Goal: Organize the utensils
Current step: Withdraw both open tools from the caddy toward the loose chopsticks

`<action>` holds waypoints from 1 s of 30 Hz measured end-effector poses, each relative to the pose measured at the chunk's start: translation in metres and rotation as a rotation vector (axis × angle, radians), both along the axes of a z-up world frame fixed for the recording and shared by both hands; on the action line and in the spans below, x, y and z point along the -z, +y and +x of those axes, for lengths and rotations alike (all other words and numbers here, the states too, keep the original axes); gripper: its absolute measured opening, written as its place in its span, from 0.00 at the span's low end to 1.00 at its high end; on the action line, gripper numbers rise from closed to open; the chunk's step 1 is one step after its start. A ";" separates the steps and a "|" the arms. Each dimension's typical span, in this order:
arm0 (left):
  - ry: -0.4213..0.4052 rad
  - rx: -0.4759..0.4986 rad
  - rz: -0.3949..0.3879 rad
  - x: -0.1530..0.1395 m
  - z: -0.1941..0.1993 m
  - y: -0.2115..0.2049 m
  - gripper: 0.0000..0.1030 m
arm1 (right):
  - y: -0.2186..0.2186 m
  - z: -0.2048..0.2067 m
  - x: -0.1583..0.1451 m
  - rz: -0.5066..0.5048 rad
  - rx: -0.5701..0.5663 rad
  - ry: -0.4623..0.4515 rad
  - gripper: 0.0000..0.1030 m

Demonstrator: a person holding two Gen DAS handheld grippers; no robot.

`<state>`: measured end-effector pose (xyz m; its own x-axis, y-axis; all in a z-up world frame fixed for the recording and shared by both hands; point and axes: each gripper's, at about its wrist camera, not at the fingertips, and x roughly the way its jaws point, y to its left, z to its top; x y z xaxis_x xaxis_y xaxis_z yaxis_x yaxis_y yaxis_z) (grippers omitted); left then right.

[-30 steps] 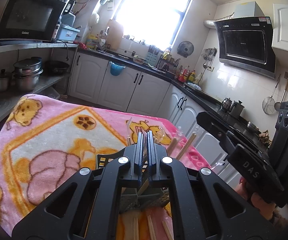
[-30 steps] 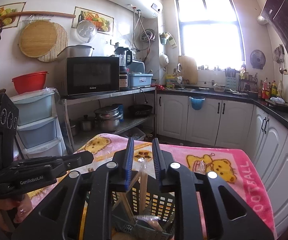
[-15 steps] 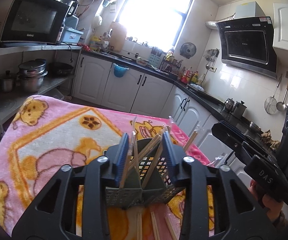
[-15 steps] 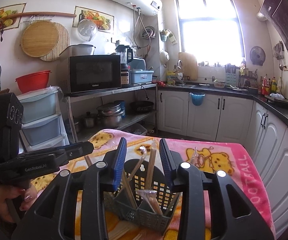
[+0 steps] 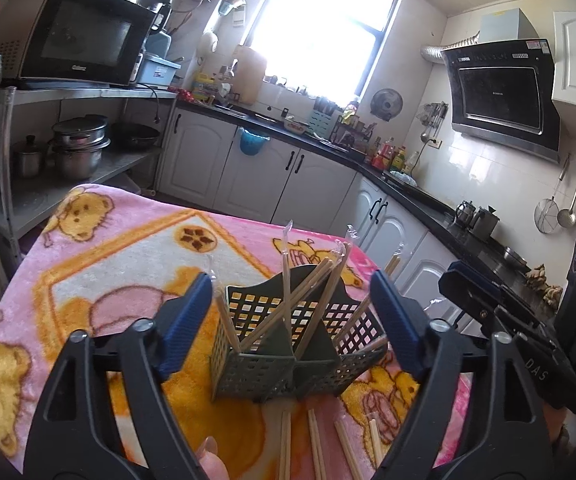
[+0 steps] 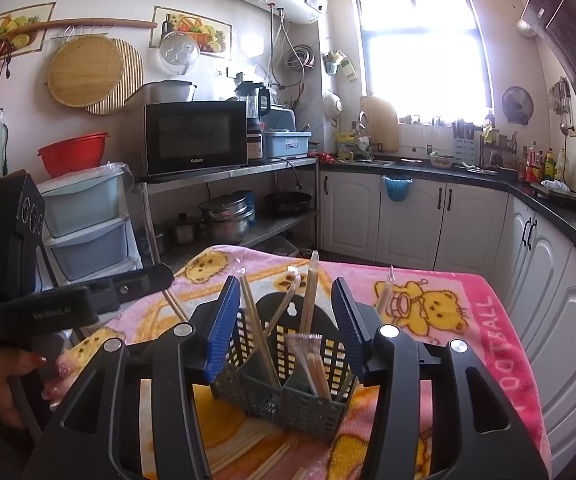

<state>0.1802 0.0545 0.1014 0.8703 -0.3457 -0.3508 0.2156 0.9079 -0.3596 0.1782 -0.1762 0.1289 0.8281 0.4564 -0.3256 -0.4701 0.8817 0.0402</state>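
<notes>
A dark green slotted utensil basket [image 5: 283, 364] stands on a pink bear-print blanket [image 5: 119, 264]. Several wrapped wooden chopsticks [image 5: 288, 292] stand upright in it. More loose chopsticks [image 5: 316, 444] lie on the blanket in front of it. My left gripper [image 5: 291, 324] is open and empty, just above and before the basket. My right gripper [image 6: 283, 320] is open and empty too, with the basket [image 6: 288, 396] and its chopsticks [image 6: 310, 300] between and beyond its fingers. The left gripper's body shows in the right wrist view [image 6: 59, 304].
The blanket covers a small table in a kitchen. A metal shelf with a microwave [image 6: 195, 138] and pots stands to the left, white cabinets [image 6: 408, 216] lie beyond. The table's far edge [image 6: 368, 266] and right edge drop off.
Both grippers have opened wide from nearly shut and pulled back and up from the basket. The chopsticks they held now stand in the basket.
</notes>
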 end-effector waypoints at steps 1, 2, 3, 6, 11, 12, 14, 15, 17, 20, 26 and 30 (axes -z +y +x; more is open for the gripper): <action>-0.003 -0.003 0.000 -0.001 -0.002 0.001 0.77 | 0.000 -0.001 0.001 0.000 0.000 0.002 0.45; -0.007 -0.007 0.002 -0.002 -0.004 0.002 0.82 | -0.001 -0.003 0.001 0.000 0.000 0.004 0.47; -0.009 -0.011 0.003 -0.002 -0.005 0.002 0.86 | -0.001 -0.004 0.002 0.001 -0.001 0.006 0.47; -0.017 -0.019 0.007 -0.005 -0.011 0.003 0.90 | -0.003 -0.008 0.004 0.004 -0.004 0.014 0.48; -0.021 -0.025 0.025 -0.005 -0.020 0.002 0.90 | -0.004 -0.015 0.008 0.000 -0.011 0.021 0.50; -0.020 -0.025 0.027 -0.005 -0.022 0.002 0.90 | -0.004 -0.016 0.008 0.001 -0.012 0.022 0.50; -0.020 -0.028 0.030 -0.003 -0.025 0.002 0.90 | -0.006 -0.019 0.009 0.002 -0.012 0.023 0.50; -0.020 -0.028 0.030 -0.003 -0.027 0.002 0.90 | -0.006 -0.021 0.010 0.003 -0.012 0.024 0.50; -0.019 -0.029 0.029 -0.001 -0.031 0.001 0.90 | -0.007 -0.023 0.011 0.002 -0.014 0.028 0.50; -0.014 -0.029 0.025 0.001 -0.035 0.002 0.90 | -0.008 -0.025 0.013 -0.001 -0.015 0.034 0.50; 0.006 -0.032 0.015 0.011 -0.042 0.002 0.90 | -0.009 -0.030 0.018 -0.005 -0.018 0.048 0.50; 0.016 -0.033 0.008 0.016 -0.048 0.003 0.90 | -0.009 -0.033 0.022 -0.007 -0.019 0.060 0.50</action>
<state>0.1320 0.0576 0.0853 0.8755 -0.3140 -0.3673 0.1798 0.9172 -0.3555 0.1448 -0.1851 0.1070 0.7981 0.4692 -0.3780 -0.4835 0.8731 0.0628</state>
